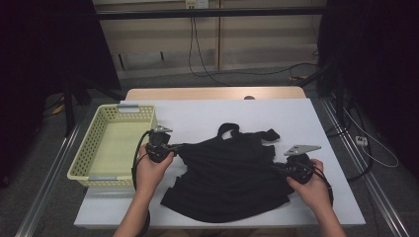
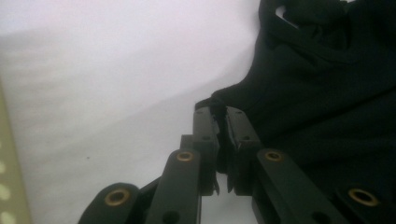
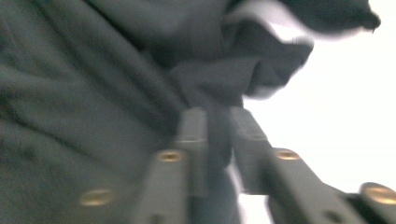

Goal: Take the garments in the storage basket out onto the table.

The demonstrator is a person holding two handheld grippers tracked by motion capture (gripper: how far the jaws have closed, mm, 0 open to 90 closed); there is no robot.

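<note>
A black garment (image 1: 227, 170) lies crumpled on the white table cover (image 1: 296, 118), its straps toward the far side. My left gripper (image 1: 174, 148) is at the garment's left edge, shut on a fold of the cloth; in the left gripper view the jaws (image 2: 219, 116) pinch the black hem (image 2: 299, 93). My right gripper (image 1: 276, 167) is at the garment's right edge. In the blurred right gripper view its jaws (image 3: 217, 116) stand a little apart, with dark cloth (image 3: 116, 93) bunched in the gap between them.
A pale yellow mesh basket (image 1: 99, 123) stands at the table's left, close beside my left hand. The wooden table edge (image 1: 217, 93) runs along the far side. Cables lie on the floor behind and to the right.
</note>
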